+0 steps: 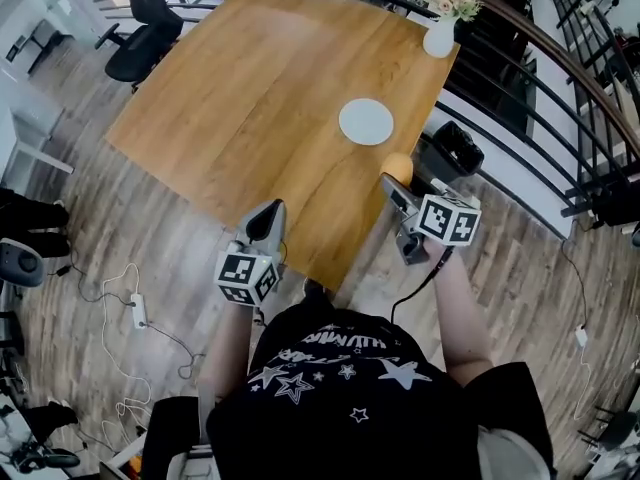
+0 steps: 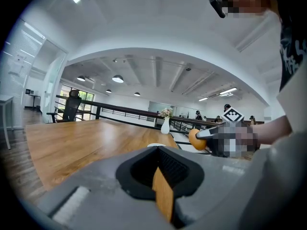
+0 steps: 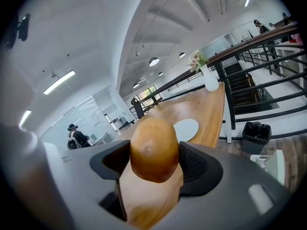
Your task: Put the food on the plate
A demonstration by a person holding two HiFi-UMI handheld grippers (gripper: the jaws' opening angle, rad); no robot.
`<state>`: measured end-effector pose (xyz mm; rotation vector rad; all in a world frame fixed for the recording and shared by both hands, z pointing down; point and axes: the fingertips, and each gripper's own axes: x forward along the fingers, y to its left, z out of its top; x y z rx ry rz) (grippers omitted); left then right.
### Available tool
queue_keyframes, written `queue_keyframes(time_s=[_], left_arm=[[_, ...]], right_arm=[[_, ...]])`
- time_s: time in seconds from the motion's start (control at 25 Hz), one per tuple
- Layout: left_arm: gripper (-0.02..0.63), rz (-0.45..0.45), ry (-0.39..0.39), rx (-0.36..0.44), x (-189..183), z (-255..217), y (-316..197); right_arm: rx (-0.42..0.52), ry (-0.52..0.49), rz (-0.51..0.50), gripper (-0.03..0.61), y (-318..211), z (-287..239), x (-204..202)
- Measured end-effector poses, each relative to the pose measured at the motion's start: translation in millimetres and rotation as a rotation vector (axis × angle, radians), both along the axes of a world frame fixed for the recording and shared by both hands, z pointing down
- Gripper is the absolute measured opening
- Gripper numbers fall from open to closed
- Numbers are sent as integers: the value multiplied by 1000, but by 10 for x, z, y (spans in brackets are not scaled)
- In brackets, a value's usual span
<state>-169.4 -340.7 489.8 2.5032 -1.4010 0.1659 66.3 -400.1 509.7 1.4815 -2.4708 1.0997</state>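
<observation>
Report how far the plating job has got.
Done: the food is picked up, clamped in the right gripper. In hand: it hangs at the table edge, short of the plate. Left: set it on the bare plate and release. The left gripper is shut, empty.

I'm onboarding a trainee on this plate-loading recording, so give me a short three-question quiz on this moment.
1. True or false: the plate already has something on it.
2. Which gripper holds the food? A) left B) right
3. Fill in: a white ___ with flowers stands at the table's far right corner.
Key: 1 false, the plate is bare. 2 B: the right gripper has its fingers clamped on the food; the left gripper is shut, empty. 3 vase.
</observation>
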Motion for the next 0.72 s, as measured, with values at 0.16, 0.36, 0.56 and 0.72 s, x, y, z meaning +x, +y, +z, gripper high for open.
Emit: queue_keyframes(time_s=[0.16,0.36,0.56,0.72], left_arm=[[2,23,11,-6,-113,46,-243],[2,49,22,-10,-121,46,-541],[2,72,33,-7,-127,27,-841],[2,81,42,-2,-140,36,-1062]], right_arm=[[-8,12,38,325,-214,29,-60],[-23,19,67,325,-433,45,-54],[-50,41,85,325,-671,92,-92],[-112,107,130,325,-872,299,-65]])
